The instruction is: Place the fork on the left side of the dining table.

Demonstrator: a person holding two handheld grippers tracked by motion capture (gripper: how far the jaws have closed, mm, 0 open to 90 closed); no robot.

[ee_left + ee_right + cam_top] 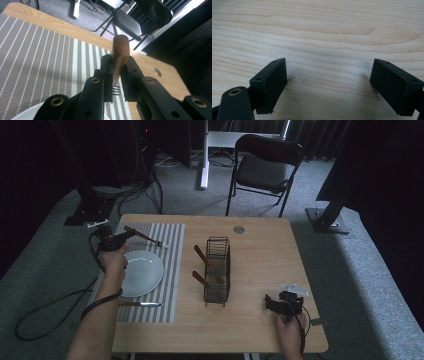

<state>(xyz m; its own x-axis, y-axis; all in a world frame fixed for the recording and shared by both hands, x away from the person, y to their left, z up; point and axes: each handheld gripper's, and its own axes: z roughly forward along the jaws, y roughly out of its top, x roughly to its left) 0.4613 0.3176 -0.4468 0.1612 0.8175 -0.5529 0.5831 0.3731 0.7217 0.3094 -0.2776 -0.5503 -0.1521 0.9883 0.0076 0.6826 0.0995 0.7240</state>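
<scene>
High view, near edge: right gripper [272, 304] resting on bare table [260, 240], jaws spread wide, nothing between. Farther left, beyond plate [142, 272]: left gripper [122, 236] clamped on wooden-handled fork [146, 237], tines over striped placemat [172, 270].

Each hand-held gripper [116, 87] is matte black with two blocky jaws, brass-ringed screw holes, a trailing black cable [45, 310] and bare forearms behind.

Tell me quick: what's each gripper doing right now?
Left gripper: closed on the wooden-handled fork, tines down over the striped placemat.
Right gripper: open, nothing between its fingers, over bare table.
</scene>
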